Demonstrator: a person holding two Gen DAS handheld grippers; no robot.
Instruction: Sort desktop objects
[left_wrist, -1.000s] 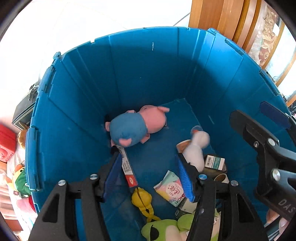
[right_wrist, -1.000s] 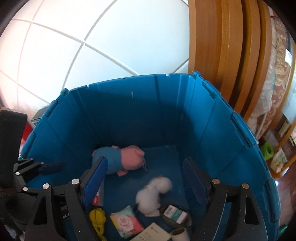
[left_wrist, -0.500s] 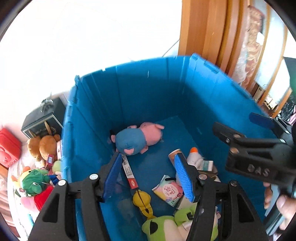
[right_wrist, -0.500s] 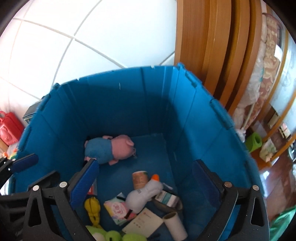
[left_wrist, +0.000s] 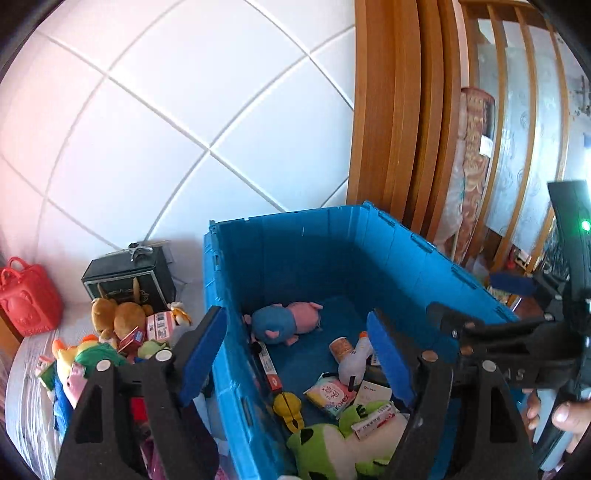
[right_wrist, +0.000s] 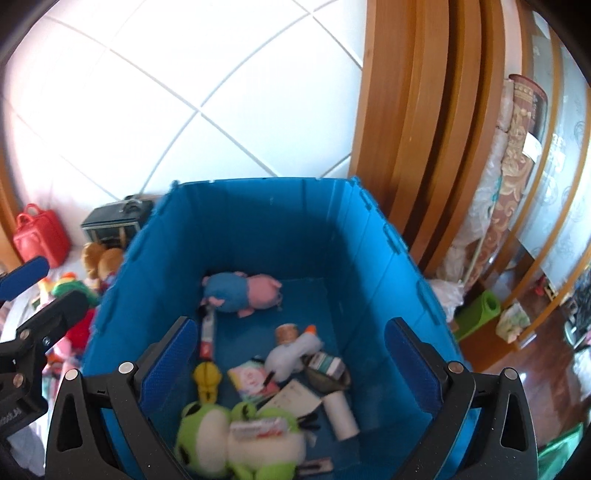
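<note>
A blue crate (left_wrist: 295, 258) (right_wrist: 258, 229) holds a pink-and-blue pig plush (left_wrist: 284, 323) (right_wrist: 242, 291), a white goose plush (left_wrist: 352, 362) (right_wrist: 295, 352), a green frog plush (left_wrist: 340, 443) (right_wrist: 229, 439), a yellow toy (right_wrist: 207, 378), a tissue pack (left_wrist: 330, 393) and small boxes. My left gripper (left_wrist: 295, 354) is open and empty above the crate's left wall. My right gripper (right_wrist: 291, 362) is open and empty above the crate.
A heap of plush toys (left_wrist: 110, 332) and small boxes lies left of the crate. A black box (left_wrist: 129, 273) and a red bag (left_wrist: 27, 299) stand by the tiled wall. Wooden frames (right_wrist: 424, 147) stand at the right.
Both grippers have pulled up and back out of the crate. The white goose plush fell and now lies on the crate floor. The left gripper shifted left over the crate wall.
</note>
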